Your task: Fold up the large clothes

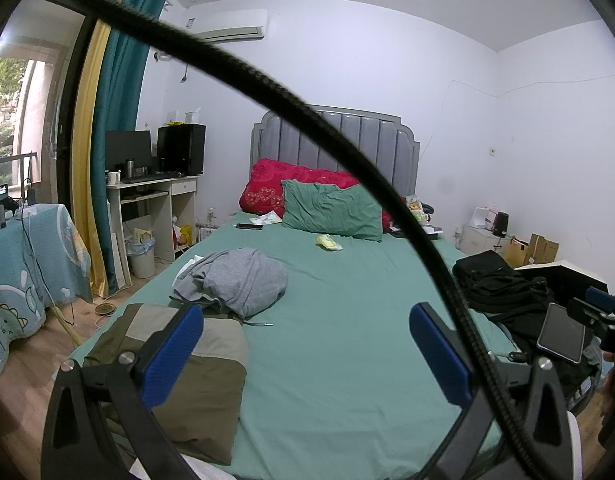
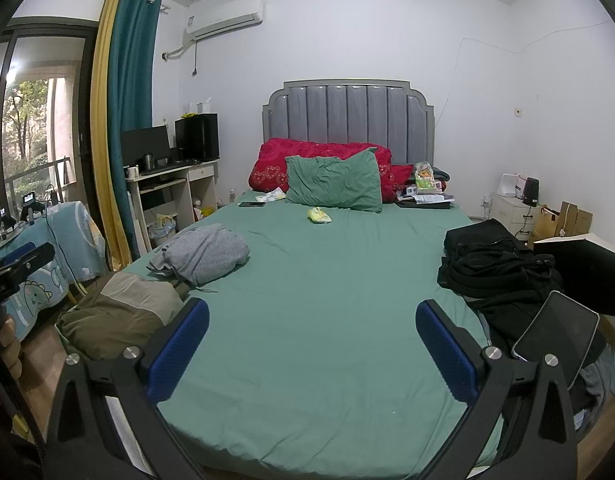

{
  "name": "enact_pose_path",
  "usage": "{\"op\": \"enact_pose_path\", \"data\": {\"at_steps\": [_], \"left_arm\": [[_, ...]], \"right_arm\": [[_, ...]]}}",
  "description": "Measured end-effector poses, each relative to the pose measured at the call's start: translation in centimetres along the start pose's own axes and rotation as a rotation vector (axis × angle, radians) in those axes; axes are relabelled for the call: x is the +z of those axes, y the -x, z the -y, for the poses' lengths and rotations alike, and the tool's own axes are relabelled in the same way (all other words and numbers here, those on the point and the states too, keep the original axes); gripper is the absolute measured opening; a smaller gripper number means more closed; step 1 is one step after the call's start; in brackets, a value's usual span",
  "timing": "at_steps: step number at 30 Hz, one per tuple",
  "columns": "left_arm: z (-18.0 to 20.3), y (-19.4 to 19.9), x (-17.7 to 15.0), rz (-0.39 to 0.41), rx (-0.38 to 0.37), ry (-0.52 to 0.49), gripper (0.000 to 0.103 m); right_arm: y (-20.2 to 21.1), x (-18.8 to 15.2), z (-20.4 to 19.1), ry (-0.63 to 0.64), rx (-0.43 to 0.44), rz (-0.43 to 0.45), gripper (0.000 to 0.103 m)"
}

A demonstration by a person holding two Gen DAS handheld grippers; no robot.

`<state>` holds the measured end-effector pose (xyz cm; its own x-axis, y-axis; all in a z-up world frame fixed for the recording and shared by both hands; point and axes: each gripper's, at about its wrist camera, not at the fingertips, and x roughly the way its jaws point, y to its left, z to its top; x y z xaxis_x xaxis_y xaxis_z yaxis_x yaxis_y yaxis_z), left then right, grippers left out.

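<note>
A: While both grippers hang over the foot of the bed (image 2: 315, 320), what do they have hold of?

B: Nothing. The left gripper (image 1: 307, 352) has its jaws spread wide, with only green sheet showing between the blue pads; the right gripper (image 2: 313, 344) is just as wide apart and just as empty. I'd judge that no garment has been picked yet.

A: Where are the clothes, then?

B: A pile of black clothes (image 2: 491, 268) lies at the right edge of the frame, crumpled, with a phone (image 2: 555, 332) lying at its near edge. At lower left of the left wrist view sits an olive and beige garment (image 1: 195, 380), squared up and probably folded already. Just behind it is a grey sweatshirt (image 1: 243, 280), bunched, a drawstring trailing onto the sheet.

A: Why leave the middle bare?

B: Likely as working room: a large garment needs a flat stretch to be spread on, and the piles sit to either side of it.

A: And the rest of the room?

B: A green pillow (image 2: 335, 184) leans on a red quilt (image 2: 275, 160) against the grey padded headboard (image 2: 347, 108). A small yellow packet (image 2: 318, 216) lies mid-bed. At upper left are teal and yellow curtains (image 2: 127, 80) beside a balcony door, an air conditioner (image 2: 223, 16) on the wall, and a desk (image 2: 171, 184) whose surface carries a monitor. A black cable (image 1: 267, 92) arcs across the left wrist view.
</note>
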<state>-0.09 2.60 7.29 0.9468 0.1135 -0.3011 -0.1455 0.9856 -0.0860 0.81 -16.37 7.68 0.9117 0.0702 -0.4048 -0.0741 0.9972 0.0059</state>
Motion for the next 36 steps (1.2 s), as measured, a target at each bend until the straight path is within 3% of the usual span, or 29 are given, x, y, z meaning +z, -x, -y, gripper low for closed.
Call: {"op": "enact_pose_path", "data": {"at_steps": [36], "left_arm": [[0.17, 0.01, 0.07, -0.002, -0.005, 0.0, 0.103]], "right_arm": [[0.07, -0.01, 0.09, 0.001, 0.001, -0.001, 0.103]]}}
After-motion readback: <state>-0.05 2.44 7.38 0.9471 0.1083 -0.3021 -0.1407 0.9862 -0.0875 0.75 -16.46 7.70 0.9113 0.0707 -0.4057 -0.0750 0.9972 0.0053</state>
